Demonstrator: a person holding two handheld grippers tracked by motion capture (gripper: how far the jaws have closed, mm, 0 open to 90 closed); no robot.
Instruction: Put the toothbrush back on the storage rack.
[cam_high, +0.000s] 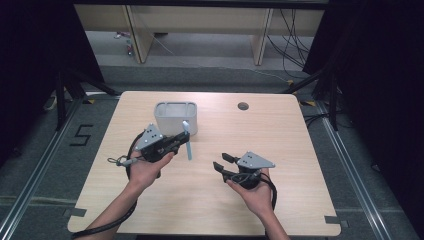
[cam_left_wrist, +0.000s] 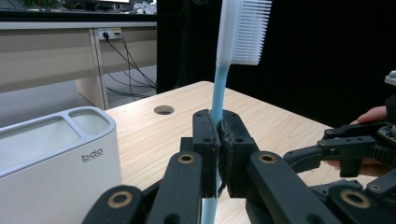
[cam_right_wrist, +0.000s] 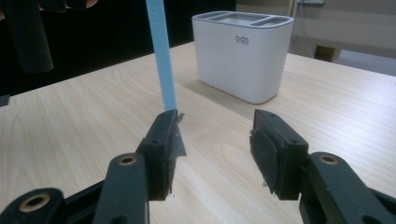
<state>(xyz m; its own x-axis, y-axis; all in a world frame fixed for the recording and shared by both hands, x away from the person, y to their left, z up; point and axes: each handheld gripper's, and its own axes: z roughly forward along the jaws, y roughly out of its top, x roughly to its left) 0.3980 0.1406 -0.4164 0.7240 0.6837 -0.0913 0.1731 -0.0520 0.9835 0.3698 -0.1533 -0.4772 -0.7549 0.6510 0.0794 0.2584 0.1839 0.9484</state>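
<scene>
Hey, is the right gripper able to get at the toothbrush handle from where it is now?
Probably yes. The right gripper is open, and the toothbrush, clamped upright in the left gripper, has its lower handle hanging free with bare table between them.

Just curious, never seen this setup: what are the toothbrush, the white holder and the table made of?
Toothbrush: likely plastic, a matte blue handle with fine white bristles that look rubbery. Toothbrush holder: probably matte white plastic, smooth with rounded edges, grey rim. Table: pale wood-grain top, likely laminate given its even sheen.
</scene>
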